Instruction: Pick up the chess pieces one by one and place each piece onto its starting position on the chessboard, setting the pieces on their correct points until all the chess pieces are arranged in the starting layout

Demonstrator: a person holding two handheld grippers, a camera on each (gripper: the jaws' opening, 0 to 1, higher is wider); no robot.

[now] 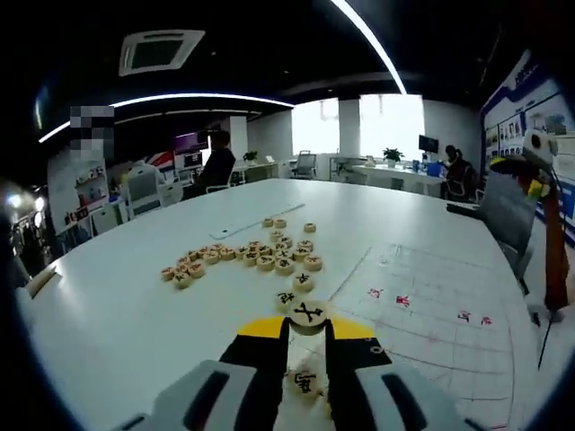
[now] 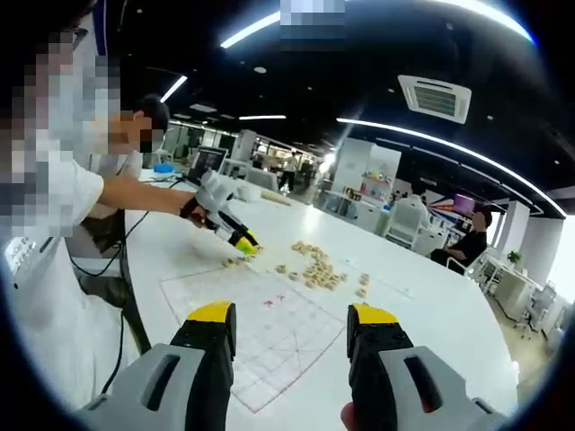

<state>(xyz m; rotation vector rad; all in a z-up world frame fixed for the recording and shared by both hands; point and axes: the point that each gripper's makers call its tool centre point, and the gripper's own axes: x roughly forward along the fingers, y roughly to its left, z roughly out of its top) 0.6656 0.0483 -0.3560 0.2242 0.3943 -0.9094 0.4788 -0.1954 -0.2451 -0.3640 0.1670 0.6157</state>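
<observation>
My left gripper point(image 1: 308, 325) is shut on a round wooden chess piece point(image 1: 308, 314) with a black character, held just off the near-left corner of the chessboard sheet point(image 1: 431, 314). Another piece point(image 1: 305, 382) lies lower between its jaws. Beyond them a loose pile of pieces point(image 1: 260, 256) is spread on the white table. In the right gripper view my right gripper point(image 2: 292, 332) hangs open and empty above the chessboard sheet point(image 2: 260, 332). A person's hand holds the left gripper point(image 2: 235, 235) at the sheet's far corner. The pile point(image 2: 314, 269) lies beyond.
The white table point(image 1: 135, 296) is long and oval, with a flat strip point(image 1: 243, 224) lying past the pile. Office chairs and desks ring it. An orange and white object point(image 1: 550, 233) stands at the right edge. A seated person point(image 2: 54, 224) is at the table's left side, with a cable hanging.
</observation>
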